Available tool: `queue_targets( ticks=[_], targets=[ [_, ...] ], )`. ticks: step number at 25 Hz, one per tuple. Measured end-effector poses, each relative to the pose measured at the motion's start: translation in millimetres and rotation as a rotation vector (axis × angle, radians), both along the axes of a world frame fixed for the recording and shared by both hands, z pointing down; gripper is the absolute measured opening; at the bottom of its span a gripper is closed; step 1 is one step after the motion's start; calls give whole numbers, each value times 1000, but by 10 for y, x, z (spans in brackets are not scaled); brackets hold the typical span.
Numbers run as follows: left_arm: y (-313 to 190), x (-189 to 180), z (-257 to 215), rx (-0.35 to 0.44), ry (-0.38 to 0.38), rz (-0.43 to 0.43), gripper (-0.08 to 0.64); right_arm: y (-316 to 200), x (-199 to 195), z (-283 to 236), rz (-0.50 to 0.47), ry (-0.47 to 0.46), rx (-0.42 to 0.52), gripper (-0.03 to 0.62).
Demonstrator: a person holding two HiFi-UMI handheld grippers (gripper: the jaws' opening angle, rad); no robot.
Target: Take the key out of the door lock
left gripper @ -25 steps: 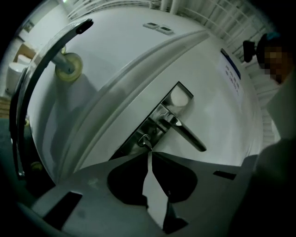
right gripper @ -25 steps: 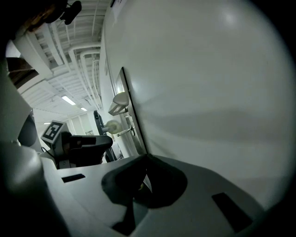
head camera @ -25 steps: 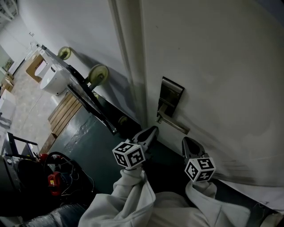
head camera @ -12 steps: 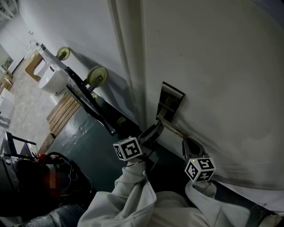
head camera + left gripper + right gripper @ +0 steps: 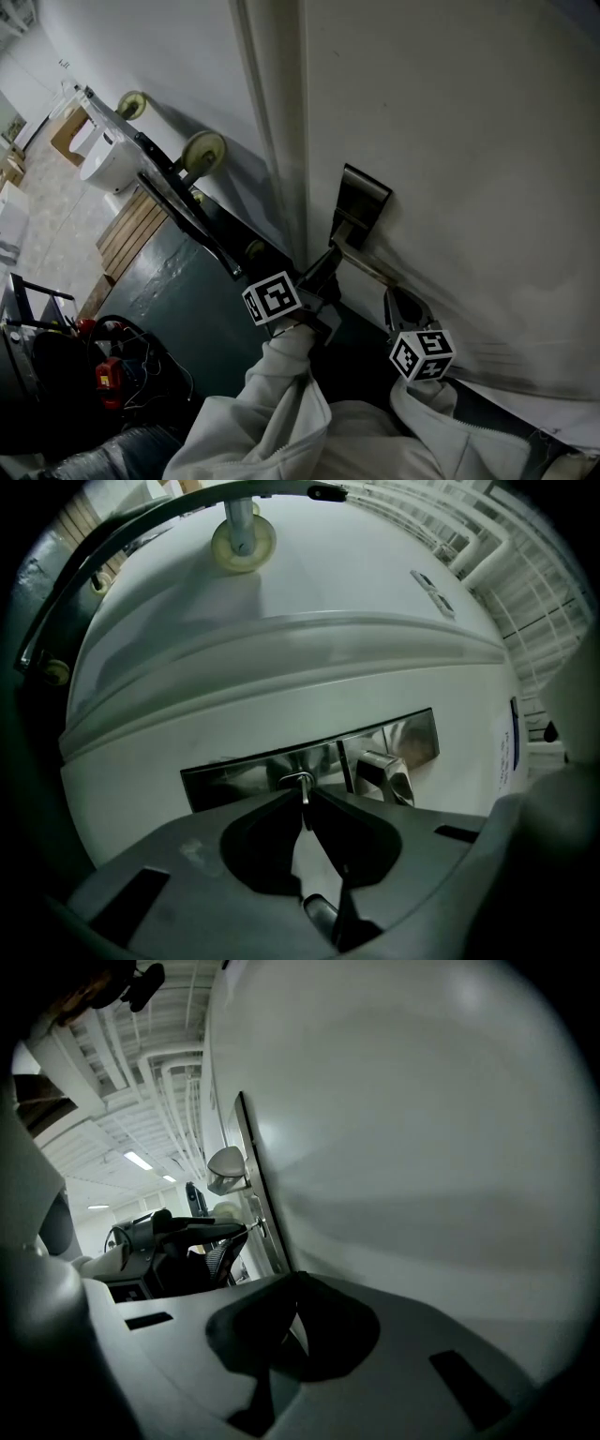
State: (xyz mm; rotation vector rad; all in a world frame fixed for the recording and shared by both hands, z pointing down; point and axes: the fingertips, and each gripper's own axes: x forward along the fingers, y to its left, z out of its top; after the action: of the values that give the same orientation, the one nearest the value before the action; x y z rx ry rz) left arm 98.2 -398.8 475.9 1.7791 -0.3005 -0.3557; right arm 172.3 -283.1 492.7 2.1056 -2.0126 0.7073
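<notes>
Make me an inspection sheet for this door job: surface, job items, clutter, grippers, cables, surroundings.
Surface: white door, bare apart from the steel lock plate.
Job's things: key sticking out of the lock plate, beside the lever handle.
Clutter: nothing seen on the door.
Grippers: left gripper closing, with the key between its jaw tips; right gripper shut, empty, close to the door.
Cables: cables tangled on the floor, next to a red device.
Surroundings: wheeled cart by the wall; wooden pallet; dark green floor.
</notes>
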Motion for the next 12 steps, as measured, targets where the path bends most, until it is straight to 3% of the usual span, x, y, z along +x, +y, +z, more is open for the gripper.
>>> queue_targets(
  ticks=[3, 12],
  targets=[
    [7, 16, -18, -32, 42, 5, 32, 6, -20, 4, -5, 1, -1, 52],
    [-2, -11, 23, -105, 62, -31, 28, 56, -53, -2, -13, 9, -7, 52]
  ],
)
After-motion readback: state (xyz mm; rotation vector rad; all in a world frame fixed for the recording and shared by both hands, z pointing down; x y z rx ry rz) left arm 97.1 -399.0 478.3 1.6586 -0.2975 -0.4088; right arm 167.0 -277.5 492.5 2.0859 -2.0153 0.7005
